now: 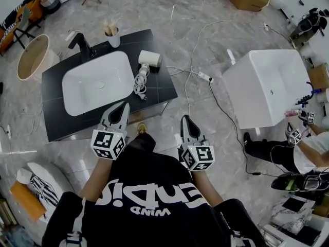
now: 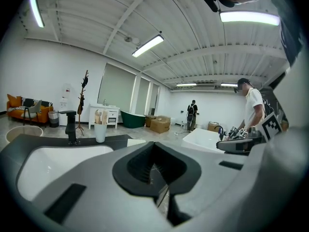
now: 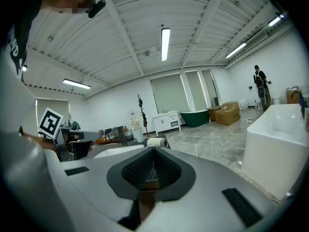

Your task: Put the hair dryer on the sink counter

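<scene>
The grey marble floor [image 1: 154, 9] lies open all round, widest beyond the far side of the furniture. The gap between the big white tub [image 1: 267, 86] on the right and the black sink counter [image 1: 160, 86] is crossed by a white cable [image 1: 193, 50] with a power strip [image 1: 204, 76] on it. Most of the counter is taken up by the white basin [image 1: 97, 81], which leaves only a thin bare strip along the near edge and a wider strip down the right side. The hair dryer [image 1: 146, 60] lies on that right strip, beside the basin and nearer the back right corner. Its barrel lies across the strip and its handle runs from the barrel toward the near edge, ending in a bundled cord [image 1: 140, 86]. Behind the basin stand a black faucet [image 1: 82, 46] and a white cup [image 1: 112, 36]. From above, the left gripper [image 1: 125, 105] shows its tip at the counter's near edge. The right gripper [image 1: 183, 118] sits off the near right corner, over floor, and both are apart from the dryer. The left gripper view looks across the basin to the faucet [image 2: 71, 127] and cup [image 2: 100, 129], with the tub [image 2: 203, 138] off to the right. Only the right gripper view catches the dryer [image 3: 157, 142], low and end-on just past its tips. In their own views the left gripper [image 2: 154, 144] and the right gripper [image 3: 154, 149] each have their fingers pressed together with nothing between them.
</scene>
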The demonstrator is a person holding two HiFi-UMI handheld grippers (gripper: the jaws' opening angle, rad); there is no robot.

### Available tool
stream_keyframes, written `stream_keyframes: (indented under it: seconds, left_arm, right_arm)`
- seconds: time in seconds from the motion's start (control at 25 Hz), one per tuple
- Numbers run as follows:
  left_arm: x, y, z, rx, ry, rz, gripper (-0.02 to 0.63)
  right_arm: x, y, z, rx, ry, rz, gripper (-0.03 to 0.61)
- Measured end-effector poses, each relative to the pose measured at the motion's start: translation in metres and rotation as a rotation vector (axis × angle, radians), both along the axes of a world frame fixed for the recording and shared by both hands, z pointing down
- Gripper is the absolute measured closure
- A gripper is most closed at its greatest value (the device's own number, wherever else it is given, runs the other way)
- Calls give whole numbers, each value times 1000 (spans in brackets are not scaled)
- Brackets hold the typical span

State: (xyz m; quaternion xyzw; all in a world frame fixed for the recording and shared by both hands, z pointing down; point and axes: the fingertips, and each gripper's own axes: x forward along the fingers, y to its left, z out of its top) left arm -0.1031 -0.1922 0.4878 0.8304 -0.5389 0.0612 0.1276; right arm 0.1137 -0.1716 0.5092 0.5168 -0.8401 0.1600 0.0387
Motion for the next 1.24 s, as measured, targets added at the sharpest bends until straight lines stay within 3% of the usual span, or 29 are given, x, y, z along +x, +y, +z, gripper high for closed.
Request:
stream_keyframes:
  seconds: [1.24]
  left_arm:
    - [-15, 23, 27, -88, 41, -52, 604]
  right_arm:
    - [-15, 1, 7, -1, 18, -49, 555]
